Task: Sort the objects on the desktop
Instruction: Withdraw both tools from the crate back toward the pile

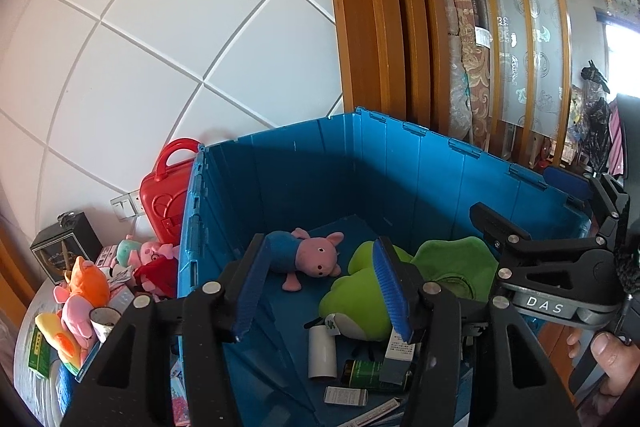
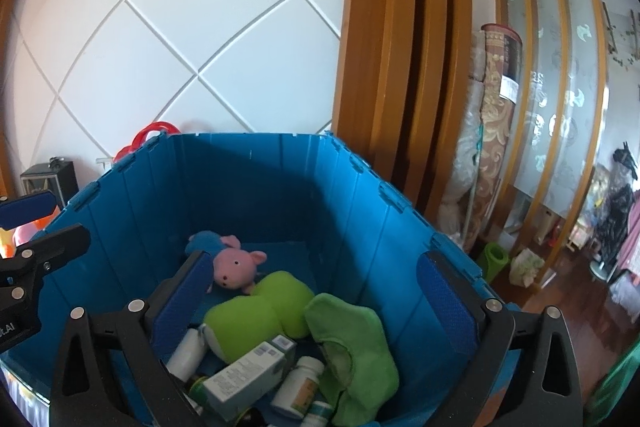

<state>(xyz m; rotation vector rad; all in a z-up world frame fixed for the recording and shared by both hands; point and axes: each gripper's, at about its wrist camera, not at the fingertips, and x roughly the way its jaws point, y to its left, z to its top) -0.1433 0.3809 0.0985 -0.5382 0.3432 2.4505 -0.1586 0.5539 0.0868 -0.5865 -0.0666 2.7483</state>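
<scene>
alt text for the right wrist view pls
The open right gripper hovers over a blue crate holding a pink pig plush, green plush toys, a medicine box and white bottles. The left gripper shows at the left edge.

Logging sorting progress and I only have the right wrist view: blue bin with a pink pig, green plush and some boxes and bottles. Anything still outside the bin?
Observer: Yes. In the left wrist view a pile of plush toys sits on the table left of the blue bin.
Operator: Is the left gripper holding one?
Observer: No. The left gripper is open and empty above the bin.
Operator: What is the red thing behind the bin?
Observer: A red case with a handle, standing against the wall.
</scene>
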